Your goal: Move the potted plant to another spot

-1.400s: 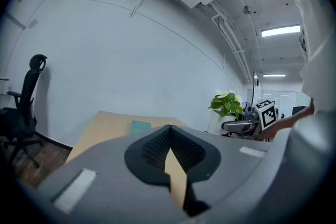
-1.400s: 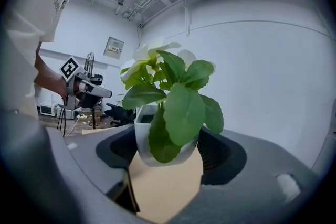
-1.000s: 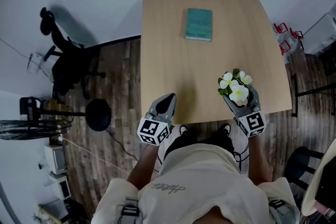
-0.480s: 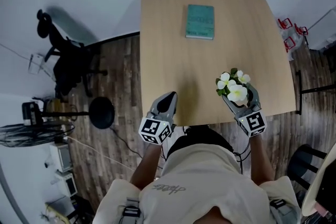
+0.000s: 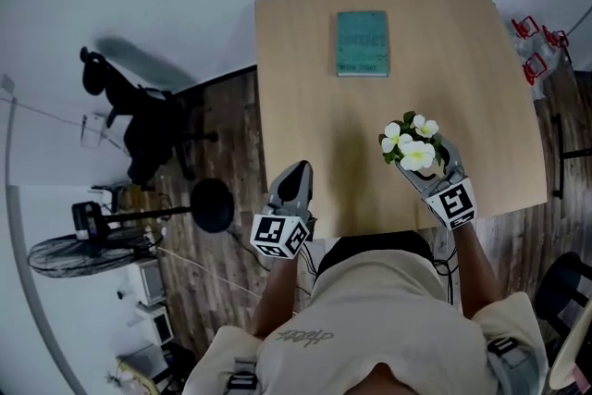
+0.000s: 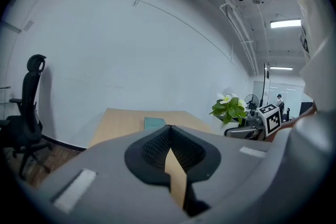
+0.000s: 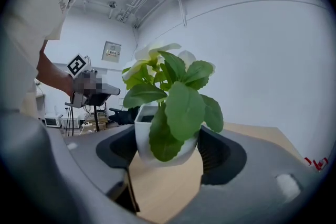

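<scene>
The potted plant, with white flowers and green leaves in a small white pot, hangs over the near right part of the wooden table. My right gripper is shut on the pot, one pad pressed against each side. The leaves hide the fingertips from above. My left gripper is shut and holds nothing, at the table's near left edge. The left gripper view also shows the plant at its right.
A teal book lies at the far middle of the table. Left of the table are a black office chair, a round black stand base and a fan. Red items sit beyond the right edge.
Both grippers have shifted a little farther in over the table. The plant has stayed in the right grip and is now slightly closer to the book. The left gripper has stayed shut.
</scene>
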`<state>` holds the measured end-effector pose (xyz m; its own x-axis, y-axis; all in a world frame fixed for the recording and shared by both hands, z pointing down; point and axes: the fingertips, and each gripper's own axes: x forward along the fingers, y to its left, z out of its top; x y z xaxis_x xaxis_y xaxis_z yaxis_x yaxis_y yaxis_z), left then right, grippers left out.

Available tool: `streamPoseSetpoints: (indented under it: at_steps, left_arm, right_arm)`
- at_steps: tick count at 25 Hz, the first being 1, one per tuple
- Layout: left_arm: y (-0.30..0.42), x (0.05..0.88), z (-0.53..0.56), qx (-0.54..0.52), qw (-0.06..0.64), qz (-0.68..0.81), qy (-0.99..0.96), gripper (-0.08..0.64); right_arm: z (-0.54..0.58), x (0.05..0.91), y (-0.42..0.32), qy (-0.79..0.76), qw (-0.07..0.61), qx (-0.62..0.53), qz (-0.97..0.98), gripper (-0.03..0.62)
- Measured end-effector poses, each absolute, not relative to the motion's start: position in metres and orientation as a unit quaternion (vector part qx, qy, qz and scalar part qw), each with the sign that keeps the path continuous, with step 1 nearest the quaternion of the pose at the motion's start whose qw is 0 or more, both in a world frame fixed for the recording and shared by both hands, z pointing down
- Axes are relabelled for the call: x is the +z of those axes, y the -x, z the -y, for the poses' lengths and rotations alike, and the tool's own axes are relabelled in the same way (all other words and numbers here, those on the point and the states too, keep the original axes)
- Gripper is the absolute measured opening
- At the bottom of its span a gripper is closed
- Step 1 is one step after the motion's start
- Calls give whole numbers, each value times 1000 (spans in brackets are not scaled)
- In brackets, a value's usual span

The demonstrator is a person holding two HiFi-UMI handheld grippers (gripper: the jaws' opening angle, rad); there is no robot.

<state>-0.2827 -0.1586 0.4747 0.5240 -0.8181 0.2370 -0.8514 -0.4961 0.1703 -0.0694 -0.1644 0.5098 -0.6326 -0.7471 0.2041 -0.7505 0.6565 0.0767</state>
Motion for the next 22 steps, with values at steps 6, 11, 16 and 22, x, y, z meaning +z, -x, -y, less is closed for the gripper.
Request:
streamPoseSetpoints:
  at_steps: [6, 11, 16, 22]
  left_arm:
    - [297, 476, 169, 71, 142, 505, -848, 18]
    - [311, 485, 178, 66, 154, 513, -842, 18]
    - [334, 486, 185, 54, 165, 509, -843, 18]
    - [375, 493, 188, 60, 177, 501, -845, 18]
  right_arm:
    - [188, 522, 88, -381, 117, 17, 917, 345]
    - [206, 548, 116, -359, 137, 32, 923, 345]
    - [228, 581, 153, -351, 149, 53, 923, 345]
    - [252, 620, 199, -356, 177, 72, 915, 345]
